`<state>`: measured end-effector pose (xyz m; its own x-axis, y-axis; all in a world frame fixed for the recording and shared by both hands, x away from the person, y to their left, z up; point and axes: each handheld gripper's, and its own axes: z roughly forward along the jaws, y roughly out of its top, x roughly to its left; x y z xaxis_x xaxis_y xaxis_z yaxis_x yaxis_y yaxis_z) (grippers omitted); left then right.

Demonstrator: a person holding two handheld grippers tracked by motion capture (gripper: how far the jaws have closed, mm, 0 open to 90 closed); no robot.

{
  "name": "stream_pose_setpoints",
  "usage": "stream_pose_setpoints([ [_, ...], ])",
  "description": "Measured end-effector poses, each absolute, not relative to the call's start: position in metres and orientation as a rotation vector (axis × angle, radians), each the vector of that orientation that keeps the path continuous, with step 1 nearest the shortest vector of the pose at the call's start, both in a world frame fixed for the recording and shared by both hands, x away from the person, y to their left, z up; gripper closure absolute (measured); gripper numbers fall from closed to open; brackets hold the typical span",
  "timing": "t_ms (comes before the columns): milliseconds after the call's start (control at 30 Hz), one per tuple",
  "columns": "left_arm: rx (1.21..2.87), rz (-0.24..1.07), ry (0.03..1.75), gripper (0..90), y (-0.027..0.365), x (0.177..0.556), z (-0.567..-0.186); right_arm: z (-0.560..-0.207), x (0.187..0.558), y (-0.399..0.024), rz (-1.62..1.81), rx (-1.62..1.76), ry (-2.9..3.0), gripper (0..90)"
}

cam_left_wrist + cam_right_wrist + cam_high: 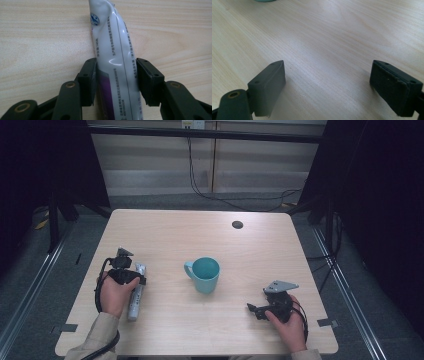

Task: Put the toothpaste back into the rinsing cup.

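My left tongs point(116, 82) straddle the white tube point(115, 62) lying flat on the table point(170, 227), pads pinching both sides near its middle so it should lift level; my right tongs point(328, 87) rest spread wide, holding nothing; the teal mug point(204, 274) stands upright mid-table, apparently empty.

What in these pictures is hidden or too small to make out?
- Tube: its near end is cut off by the bottom edge of the left gripper view; the small print is unreadable.
- Mug: its inside bottom is hidden by its own wall in the high view.
- Mug in the right gripper view: cropped by the top edge.
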<state>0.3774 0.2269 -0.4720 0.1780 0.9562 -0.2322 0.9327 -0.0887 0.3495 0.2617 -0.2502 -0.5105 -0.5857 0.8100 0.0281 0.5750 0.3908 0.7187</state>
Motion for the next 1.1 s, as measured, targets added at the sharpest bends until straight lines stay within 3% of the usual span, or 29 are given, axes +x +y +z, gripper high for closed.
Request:
stream_pose_setpoints([
  [367,2.061,0.101,1.772,46.1,0.223,0.378,-0.472,-0.510,0.262,-0.250,1.007,1.206,2.327,12.7],
  [467,2.082,0.132,1.772,46.9,0.220,0.378,-0.472,-0.511,0.262,-0.250,1.010,1.206,2.327,12.7],
  [500,2.104,0.156,1.759,51.2,0.220,0.377,-0.472,-0.510,0.262,-0.250,1.007,1.206,2.327,12.7],
  [1100,2.147,0.229,1.741,51.5,0.212,0.375,-0.473,-0.510,0.262,-0.250,1.007,1.206,2.327,12.6],
])
